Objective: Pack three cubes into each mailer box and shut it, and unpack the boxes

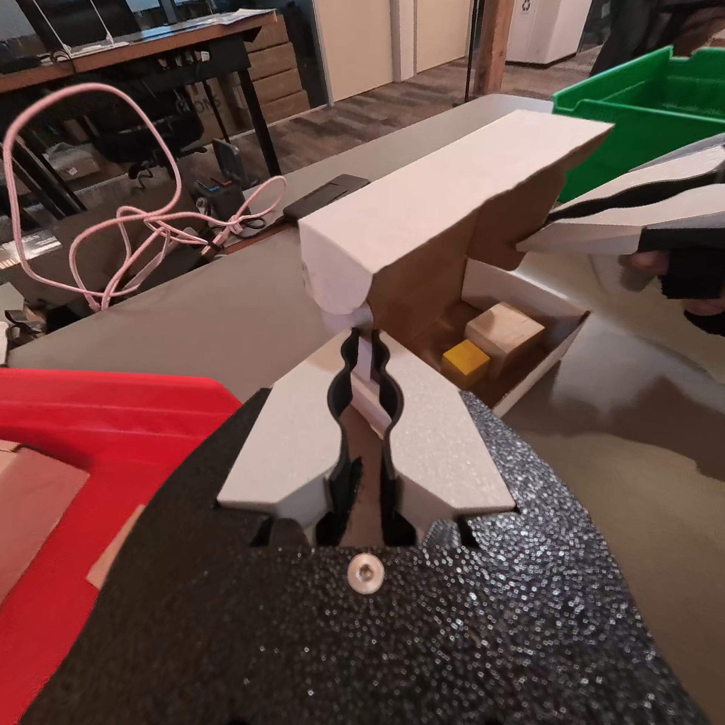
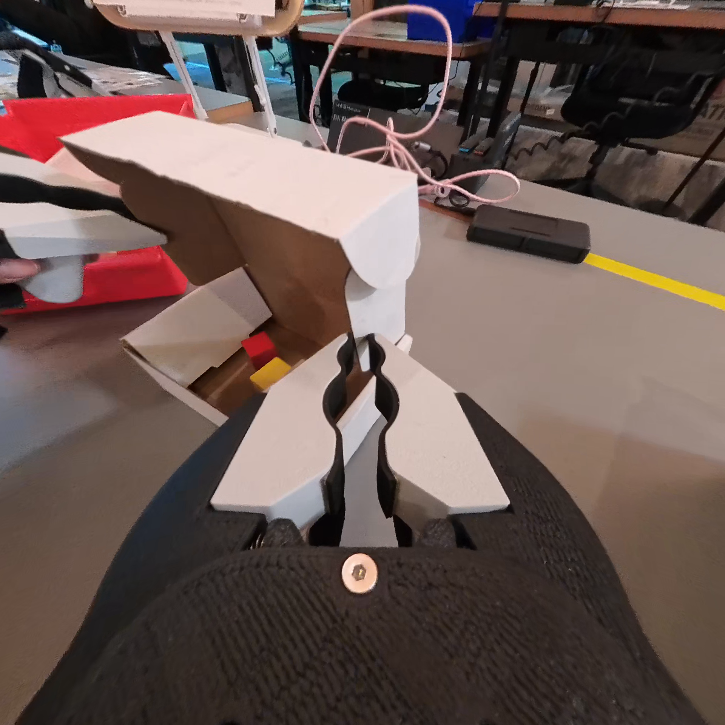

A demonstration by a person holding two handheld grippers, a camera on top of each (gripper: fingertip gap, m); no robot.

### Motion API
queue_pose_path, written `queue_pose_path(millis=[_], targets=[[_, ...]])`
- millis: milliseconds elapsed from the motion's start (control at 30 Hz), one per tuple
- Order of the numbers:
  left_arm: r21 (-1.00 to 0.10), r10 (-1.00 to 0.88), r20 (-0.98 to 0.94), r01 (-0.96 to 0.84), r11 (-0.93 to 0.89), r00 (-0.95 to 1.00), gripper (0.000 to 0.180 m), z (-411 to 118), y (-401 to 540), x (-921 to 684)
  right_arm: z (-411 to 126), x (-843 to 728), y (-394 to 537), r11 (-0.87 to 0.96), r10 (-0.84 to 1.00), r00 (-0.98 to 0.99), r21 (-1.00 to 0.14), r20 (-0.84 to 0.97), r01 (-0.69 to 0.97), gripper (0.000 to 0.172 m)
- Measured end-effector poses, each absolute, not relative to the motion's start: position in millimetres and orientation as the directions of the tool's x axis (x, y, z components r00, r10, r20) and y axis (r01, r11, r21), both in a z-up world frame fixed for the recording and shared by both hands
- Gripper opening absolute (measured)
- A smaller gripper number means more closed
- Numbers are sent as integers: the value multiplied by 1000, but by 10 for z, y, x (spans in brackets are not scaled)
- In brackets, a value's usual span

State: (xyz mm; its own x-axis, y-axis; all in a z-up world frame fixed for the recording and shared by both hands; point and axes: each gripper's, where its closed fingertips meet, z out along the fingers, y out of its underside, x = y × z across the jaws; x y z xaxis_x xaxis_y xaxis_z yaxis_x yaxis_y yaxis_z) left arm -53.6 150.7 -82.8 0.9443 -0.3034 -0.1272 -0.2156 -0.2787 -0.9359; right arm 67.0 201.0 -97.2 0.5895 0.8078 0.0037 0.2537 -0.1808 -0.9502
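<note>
The white mailer box [image 1: 525, 386] sits open on the grey table [image 1: 196, 321], directly ahead of both pairs of fingers, its lid [image 1: 431, 204] raised at a slant so the brown inner face shows. The left gripper [image 1: 365, 337] has its fingers drawn narrow, and a thin white cardboard side flap [image 1: 364, 363] of the box stands between the black pads with both pads pressed on it. The right gripper [image 2: 359, 339] is likewise nearly closed, its pads pinching the flap [image 2: 363, 359] at the opposite side of the box, just under the rounded lid ear [image 2: 382, 266]. Each gripper also shows in the other's view, reaching in from the side with its tips against the edge of the lid's brown underside. Inside the box, just beyond and to the right of the left fingers, lie a yellow cube [image 1: 467, 363] and a larger plain wooden cube [image 1: 504, 333], touching one another. From the right side, a red cube [image 2: 259, 347] shows behind the yellow one, left of the right fingers. A red bin [image 1: 98, 423] lies to the left of the left fingers, and a green bin [image 1: 647, 102] stands far right beyond the lid. A looped pink cable [image 2: 396, 137] and a flat black device [image 2: 529, 233] rest farther off on the table, beyond the box.
</note>
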Motion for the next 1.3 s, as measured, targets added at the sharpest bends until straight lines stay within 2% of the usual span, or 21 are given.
queue_pose_path(millis=[200,267,333,433,500,567,667,733,800,867,933,1000,1067,1233,1300], targets=[[-901,-363,-143,-273,-337,921,5,-1065,1400,-461,-1183,664,1889,-217,824,567,-928,-8,302,6],[-885,-385,-132,-283,-369,913,0,-1145,1331,-460,-1260,698,1864,-229,822,570,-916,-1,329,6],[-885,-384,-133,-284,-370,914,1,-1146,1243,-498,-1238,748,1794,-239,829,559,-917,-21,319,30],[-888,-375,-158,-298,-349,913,27,-1097,1074,-587,-1155,918,1706,-212,824,566,-932,-9,293,54],[-902,-392,-203,-327,-282,897,50,-1023,995,-570,-1057,989,1651,-124,827,560,-954,54,275,63],[-905,-381,-303,-389,-172,874,71,-915,981,-529,-908,1008,1618,27,800,570,-961,186,276,63],[-838,-298,-515,-545,-19,803,72,-744,1030,-466,-684,955,1585,282,671,575,-879,468,385,63],[-742,-224,-659,-669,35,719,71,-668,1089,-435,-617,867,1558,419,554,523,-760,648,498,60],[-592,-133,-801,-805,28,584,67,-639,1172,-450,-621,779,1555,491,459,451,-642,765,590,58],[-396,-65,-916,-918,-8,396,62,-655,1247,-469,-668,727,1586,513,392,383,-544,836,664,50],[-317,-59,-947,-948,-9,317,51,-698,1294,-414,-709,727,1645,503,331,341,-470,880,725,38],[-282,-33,-959,-959,-10,283,28,-685,1296,-396,-727,751,1672,494,282,315,-418,906,762,28],[-278,-26,-960,-961,0,278,19,-674,1254,-370,-711,760,1627,502,280,310,-414,909,760,21],[-366,-111,-927,-929,52,359,2,-707,1073,-239,-718,814,1465,482,427,345,-533,836,695,5],[-381,-177,-912,-924,37,369,2,-821,1017,-208,-817,841,1419,446,493,327,-557,806,701,5]])
